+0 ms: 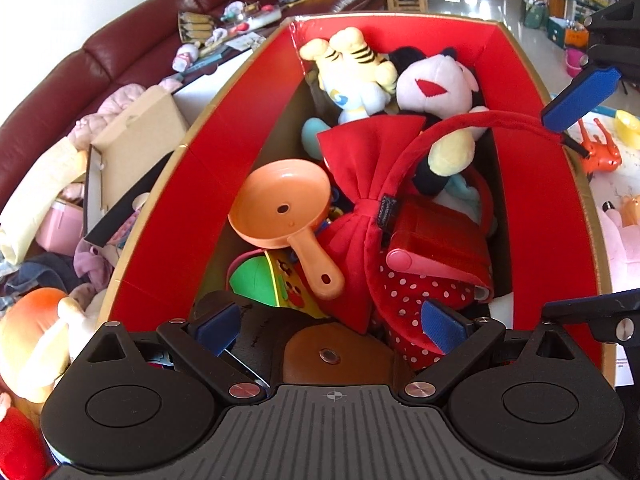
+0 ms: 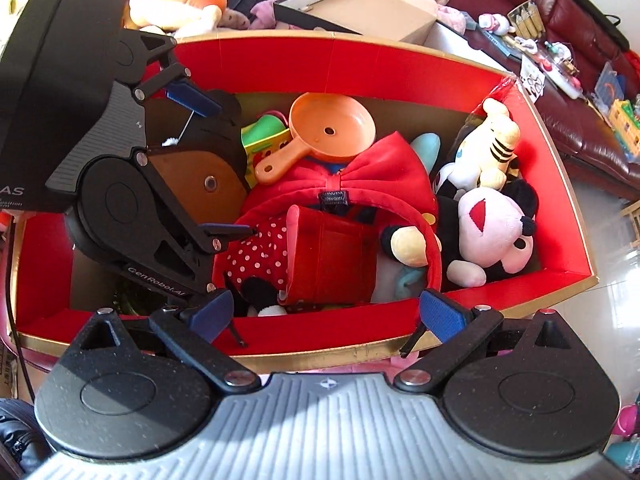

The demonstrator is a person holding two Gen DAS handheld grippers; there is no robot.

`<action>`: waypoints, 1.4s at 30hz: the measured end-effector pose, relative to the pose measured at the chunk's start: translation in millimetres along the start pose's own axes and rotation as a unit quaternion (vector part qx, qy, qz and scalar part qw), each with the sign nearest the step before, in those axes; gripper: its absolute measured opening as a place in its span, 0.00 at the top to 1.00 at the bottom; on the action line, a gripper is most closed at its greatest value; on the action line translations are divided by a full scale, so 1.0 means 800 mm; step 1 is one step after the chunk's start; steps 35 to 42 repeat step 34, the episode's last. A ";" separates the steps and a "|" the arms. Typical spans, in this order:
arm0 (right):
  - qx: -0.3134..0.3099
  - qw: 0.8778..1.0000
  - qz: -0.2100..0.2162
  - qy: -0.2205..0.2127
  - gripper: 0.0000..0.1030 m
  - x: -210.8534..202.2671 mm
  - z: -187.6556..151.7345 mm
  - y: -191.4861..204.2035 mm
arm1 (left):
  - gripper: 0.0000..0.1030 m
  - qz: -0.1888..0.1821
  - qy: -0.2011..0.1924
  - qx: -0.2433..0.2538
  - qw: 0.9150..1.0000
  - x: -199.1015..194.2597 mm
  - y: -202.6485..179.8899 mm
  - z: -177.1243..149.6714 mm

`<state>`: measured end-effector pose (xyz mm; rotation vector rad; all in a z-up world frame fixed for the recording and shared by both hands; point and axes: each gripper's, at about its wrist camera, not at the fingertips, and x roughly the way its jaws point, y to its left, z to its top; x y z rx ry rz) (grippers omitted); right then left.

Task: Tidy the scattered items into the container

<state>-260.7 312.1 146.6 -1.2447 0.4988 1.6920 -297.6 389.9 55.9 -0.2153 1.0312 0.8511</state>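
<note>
One box (image 2: 400,60), three plush toys (image 2: 492,236), one orange pan (image 2: 332,128).

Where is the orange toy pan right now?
In both wrist views the orange pan lies inside the red box, beside the red bow.

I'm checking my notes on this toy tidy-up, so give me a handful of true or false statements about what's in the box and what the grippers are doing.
1. The orange toy pan lies inside the red box. True.
2. The right gripper is clamped on the red bow headband. False: its jaws stand wide apart with nothing between them.
3. The mouse plush lies in the box beside the striped tiger plush. True.
4. The box is empty apart from the pan. False: plush toys, the headband and other toys fill it.
5. The left gripper is open. True.
</note>
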 end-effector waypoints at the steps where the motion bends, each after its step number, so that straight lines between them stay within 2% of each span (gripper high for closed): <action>1: -0.002 1.000 -0.001 0.003 0.03 0.001 0.000 0.000 | 0.01 0.000 0.002 0.001 1.000 0.002 0.000 -0.001; 11: -0.016 1.000 -0.002 0.008 0.02 0.015 0.005 0.006 | 0.01 0.005 0.009 0.026 1.000 0.011 -0.009 -0.004; 42: -0.018 1.000 0.001 0.009 0.01 0.019 0.004 0.006 | 0.01 0.003 0.006 0.041 0.999 0.014 -0.014 -0.006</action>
